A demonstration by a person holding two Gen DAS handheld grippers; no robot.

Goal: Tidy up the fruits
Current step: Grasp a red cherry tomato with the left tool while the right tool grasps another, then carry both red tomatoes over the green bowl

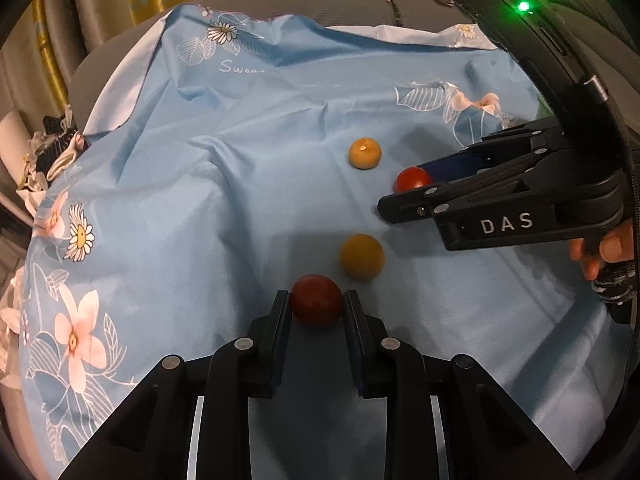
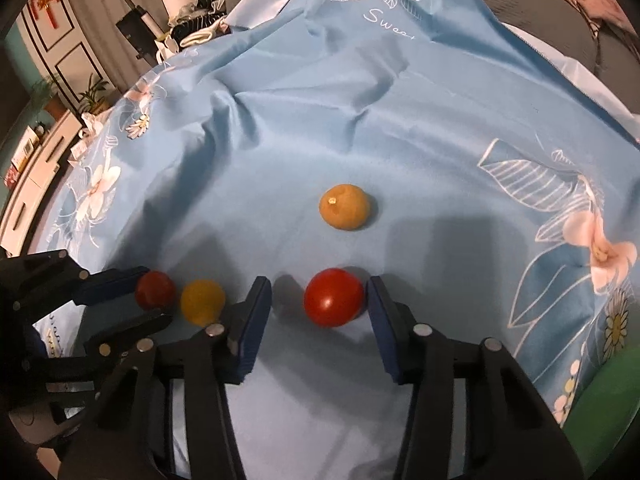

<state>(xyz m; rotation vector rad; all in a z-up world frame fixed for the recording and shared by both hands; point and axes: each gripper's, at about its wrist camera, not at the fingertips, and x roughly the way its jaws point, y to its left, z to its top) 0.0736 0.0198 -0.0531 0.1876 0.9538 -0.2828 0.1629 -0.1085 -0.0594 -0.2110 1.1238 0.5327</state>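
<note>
Your left gripper (image 1: 317,300) is clamped on a dark red fruit (image 1: 317,299): both pads touch its sides, and the fruit rests on or just above the blue floral cloth (image 1: 180,208). In the right wrist view the same fruit (image 2: 155,290) sits at the far left between those fingers.

Just to the right of it lies a yellow fruit (image 1: 362,257), free on the cloth, near but apart from the red one. It is probably the neighbour you are grouping against or separating from.

Further right, your right gripper (image 2: 320,300) stands apart around a bright red fruit (image 2: 334,297). The right pad is at the fruit's side; a clear gap remains on the left pad, so no grip is made. Judged from this, the gripper is either releasing or about to close.

Beyond it a second yellow fruit (image 2: 345,207), stem scar up, lies untouched.

The layout suggests sorting by colour; two reds are in hand, two yellows wait.
</note>
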